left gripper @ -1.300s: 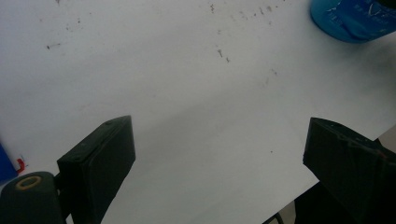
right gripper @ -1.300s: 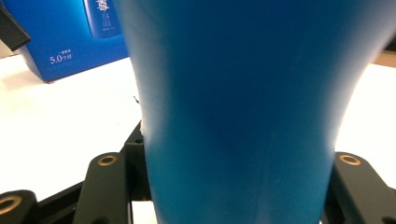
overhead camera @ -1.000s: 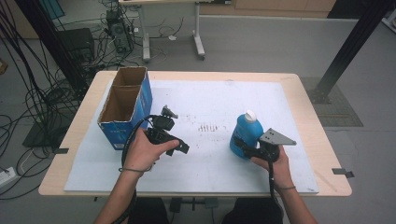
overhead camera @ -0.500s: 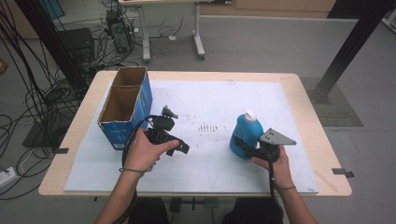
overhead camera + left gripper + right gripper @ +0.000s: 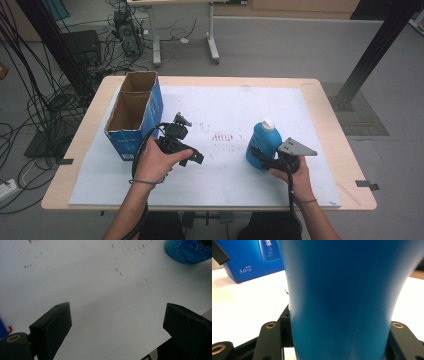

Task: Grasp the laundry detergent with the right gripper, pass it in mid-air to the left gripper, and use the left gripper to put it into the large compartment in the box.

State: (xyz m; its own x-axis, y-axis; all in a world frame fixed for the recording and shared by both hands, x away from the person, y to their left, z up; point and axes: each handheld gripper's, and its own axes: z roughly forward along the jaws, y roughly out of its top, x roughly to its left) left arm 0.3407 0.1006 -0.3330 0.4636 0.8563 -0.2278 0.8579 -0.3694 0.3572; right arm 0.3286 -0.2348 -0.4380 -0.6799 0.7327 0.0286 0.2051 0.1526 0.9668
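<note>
A blue bottle [image 5: 262, 143] with a white cap stands upright on the white mat [image 5: 225, 110], right of centre. My right gripper [image 5: 258, 157] is shut on its lower body from the near side. In the right gripper view the bottle [image 5: 342, 297] sits between the two black jaws, close to the camera. My left gripper [image 5: 188, 141] is held in a hand just above the mat, beside the box, and is wide open with nothing in it. In the left gripper view the gripper [image 5: 116, 312] looks down on bare mat, with the bottle's base [image 5: 187, 251] at top right.
An open-topped blue cardboard box [image 5: 131, 112] with two compartments stands at the mat's left edge; its printed side [image 5: 249, 260] faces the bottle. Faint dark smudges [image 5: 220, 135] mark the mat's middle. The wooden table [image 5: 335, 125] borders the mat.
</note>
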